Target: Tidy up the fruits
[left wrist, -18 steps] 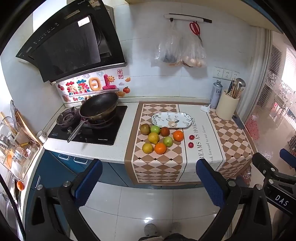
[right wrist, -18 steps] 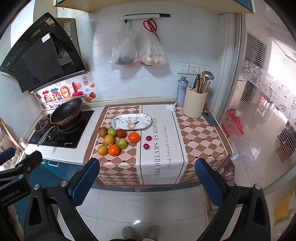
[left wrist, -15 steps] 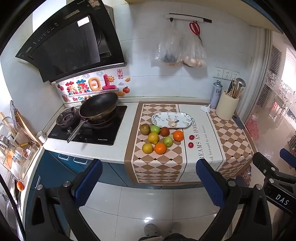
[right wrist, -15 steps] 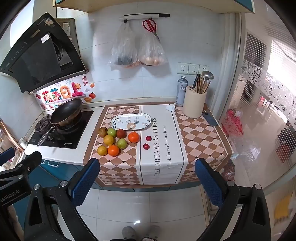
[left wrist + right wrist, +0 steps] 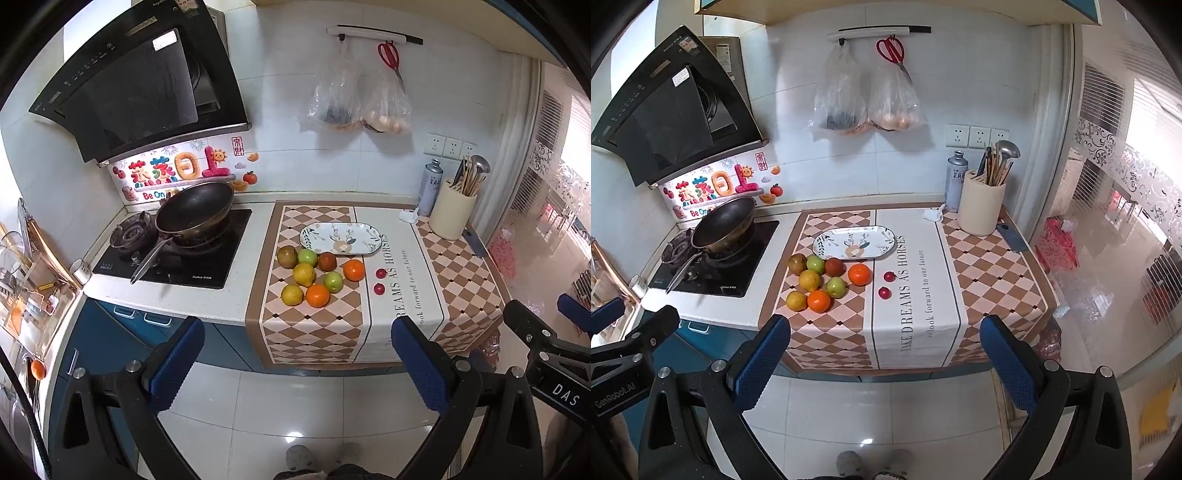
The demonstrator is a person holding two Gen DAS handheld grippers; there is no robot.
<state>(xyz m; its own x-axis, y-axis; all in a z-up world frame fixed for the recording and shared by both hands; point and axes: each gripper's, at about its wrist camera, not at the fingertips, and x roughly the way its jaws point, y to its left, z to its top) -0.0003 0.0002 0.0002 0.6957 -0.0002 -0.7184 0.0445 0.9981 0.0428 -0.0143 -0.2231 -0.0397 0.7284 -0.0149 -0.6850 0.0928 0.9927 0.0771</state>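
The fruits (image 5: 314,273) lie loose in a cluster on the checked cloth (image 5: 314,332) over the surface, just in front of the empty oval plate (image 5: 340,239): two oranges, two yellow ones, two green apples and two brownish ones, with two small red fruits (image 5: 886,284) apart to their right on the white strip. Nothing has been sorted yet, so this looks like the very start, before any reach. The left gripper (image 5: 295,354) and the right gripper (image 5: 882,350) both hang well back from the surface, over the floor, fingers spread as wide as they go and holding nothing. The next move likely calls for carrying one gripper forward and down over a single fruit at the cluster's edge, such as the orange (image 5: 354,270) nearest the plate, without nudging its neighbours.
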